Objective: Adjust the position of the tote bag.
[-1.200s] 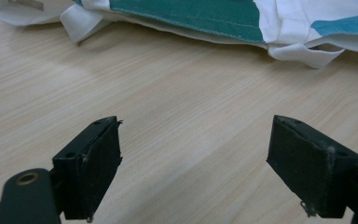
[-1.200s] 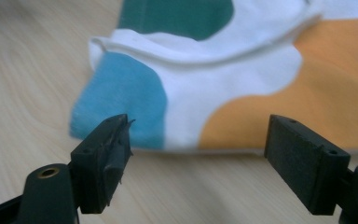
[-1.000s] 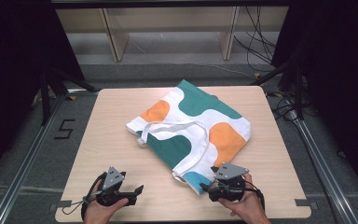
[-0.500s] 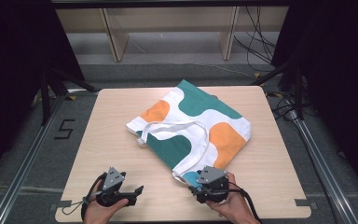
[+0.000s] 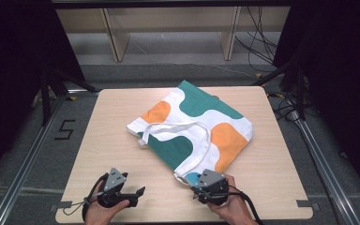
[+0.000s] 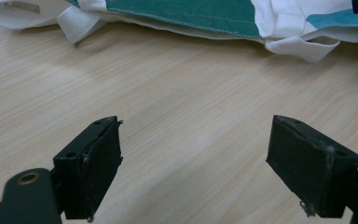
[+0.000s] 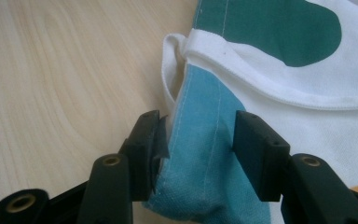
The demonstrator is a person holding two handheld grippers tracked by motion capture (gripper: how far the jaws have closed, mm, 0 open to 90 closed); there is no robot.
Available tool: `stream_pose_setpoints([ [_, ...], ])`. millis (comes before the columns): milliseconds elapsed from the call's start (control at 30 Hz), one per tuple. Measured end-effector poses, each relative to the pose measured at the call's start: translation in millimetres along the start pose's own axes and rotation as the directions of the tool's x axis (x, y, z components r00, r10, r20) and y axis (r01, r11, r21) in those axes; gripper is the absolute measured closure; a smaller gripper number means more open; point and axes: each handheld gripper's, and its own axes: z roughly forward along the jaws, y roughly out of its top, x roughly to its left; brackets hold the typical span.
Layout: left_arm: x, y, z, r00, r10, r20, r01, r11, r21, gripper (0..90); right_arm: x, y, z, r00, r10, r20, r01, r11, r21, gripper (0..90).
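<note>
A white tote bag (image 5: 192, 126) with green, orange and blue patches lies flat on the wooden table (image 5: 117, 122), its white strap (image 5: 178, 125) across the top. My right gripper (image 5: 195, 187) sits at the bag's near corner. In the right gripper view its jaws stand apart on either side of the blue corner (image 7: 200, 140), the left jaw touching the hem; the right gripper (image 7: 196, 140) is open. My left gripper (image 5: 138, 195) rests near the table's front left, open (image 6: 193, 158) over bare wood, with the bag's edge (image 6: 182, 11) farther ahead.
Wooden shelving (image 5: 168, 28) stands behind the table and cables (image 5: 262, 42) hang at the back right. Metal rails (image 5: 318, 154) run along both sides. A "5" mark (image 5: 64, 129) is on the floor at left.
My right gripper has moved left and forward to the bag's near blue corner, which now lies between its jaws. The left gripper has stayed put.
</note>
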Motion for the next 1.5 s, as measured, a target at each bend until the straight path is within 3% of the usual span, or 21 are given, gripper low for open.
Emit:
stream_pose_setpoints([
  [67,-0.2,-0.1,-0.2,1.0000,-0.004,0.004,0.004,1.0000,-0.005,16.4,-0.4,-0.7,-1.1,0.9999,0.014,0.001,-0.014,0.9999,-0.002,53.7],
  [100,1.2,0.7,-1.3,0.9998,0.018,0.006,-0.018,0.9997,0.015,16.4,-1.9,-1.9,-2.1,0.9999,0.010,-0.001,-0.010,0.9999,-0.004,54.8],
  [167,1.0,0.0,-0.3,0.9993,0.037,0.008,-0.037,0.9993,0.007,16.5,-2.6,-6.1,-8.7,0.9994,0.031,0.012,-0.031,0.9995,-0.001,59.5],
  [200,-1.7,-0.2,0.5,0.9999,0.005,0.010,-0.005,1.0000,-0.008,16.5,-3.7,-6.5,-9.5,0.9997,0.024,0.008,-0.024,0.9996,-0.014,60.5],
  [233,-1.7,-0.2,0.5,0.9999,0.005,0.010,-0.005,1.0000,-0.008,16.5,-4.6,-7.6,-12.7,0.9990,0.044,0.007,-0.044,0.9987,-0.027,60.9],
  [333,0.8,1.4,-0.6,0.9981,0.061,0.010,-0.061,0.9980,0.017,16.5,-7.9,-9.1,-16.9,0.9987,0.050,0.006,-0.050,0.9983,-0.031,60.4],
  [367,0.1,0.7,-0.5,0.9984,0.056,0.010,-0.056,0.9983,0.017,16.5,-12.5,-12.0,-20.8,0.9966,0.082,0.007,-0.082,0.9961,-0.033,59.5],
  [433,-0.5,1.1,-0.4,0.9988,0.049,-0.001,-0.049,0.9988,0.007,16.5,-16.1,-13.9,-21.3,0.9947,0.102,-0.005,-0.102,0.9942,-0.033,57.6],
  [467,0.7,1.8,-0.5,0.9979,0.064,0.013,-0.064,0.9978,0.018,16.5,-16.7,-14.9,-22.1,0.9931,0.116,-0.017,-0.116,0.9930,-0.021,57.4],
  [533,-0.3,1.2,-0.1,0.9978,0.065,0.012,-0.065,0.9976,0.024,16.4,-16.7,-15.7,-23.4,0.9942,0.107,-0.013,-0.107,0.9942,-0.011,56.8],
  [567,-1.4,0.4,0.0,0.9988,0.047,0.017,-0.047,0.9986,0.025,16.5,-15.9,-15.9,-23.4,0.9942,0.107,-0.006,-0.107,0.9941,-0.017,56.4],
  [733,-1.4,0.8,1.1,0.9983,0.057,0.016,-0.057,0.9982,0.018,16.4,-15.5,-19.1,-26.2,0.9958,0.091,-0.012,-0.090,0.9958,0.017,54.0],
  [900,-3.1,0.6,2.8,0.9983,0.053,0.024,-0.054,0.9983,0.021,16.3,-14.9,-18.6,-29.4,0.9973,0.073,-0.003,-0.073,0.9973,-0.002,54.1],
  [967,-3.8,0.3,2.6,0.9981,0.058,0.021,-0.058,0.9980,0.025,16.2,-13.5,-17.1,-29.8,0.9963,0.086,0.005,-0.086,0.9963,-0.004,54.3],
  [1100,-3.1,1.4,4.0,0.9963,0.083,0.020,-0.084,0.9963,0.020,16.2,-10.1,-11.0,-23.2,0.9988,0.048,0.009,-0.048,0.9986,0.023,55.2],
  [1133,-2.5,1.5,2.6,0.9955,0.094,0.013,-0.094,0.9948,0.038,16.2,-8.9,-10.7,-21.3,0.9991,0.036,0.020,-0.037,0.9987,0.036,55.8],
  [1167,-4.1,0.9,3.3,0.9974,0.070,0.017,-0.071,0.9972,0.023,16.2,-9.1,-10.5,-19.5,0.9994,0.026,0.025,-0.027,0.9986,0.046,55.8],
  [1233,-2.7,1.8,1.8,0.9957,0.090,0.022,-0.091,0.9953,0.033,16.2,-9.1,-10.5,-18.2,0.9990,0.036,0.025,-0.038,0.9982,0.047,55.9],
  [1267,-3.0,1.6,4.1,0.9963,0.083,0.023,-0.084,0.9964,0.014,16.1,-10.1,-10.0,-17.0,0.9995,0.025,0.017,-0.026,0.9989,0.039,59.3],
  [1400,-4.2,0.8,3.6,0.9977,0.067,0.015,-0.067,0.9973,0.030,16.2,-11.1,-9.3,-20.7,0.9999,0.010,0.008,-0.010,0.9996,0.026,63.3],
  [1500,-4.4,0.6,3.5,0.9977,0.065,0.020,-0.066,0.9975,0.025,16.2,-14.4,-13.2,-26.6,0.9991,0.043,0.007,-0.043,0.9989,0.019,63.5],
])
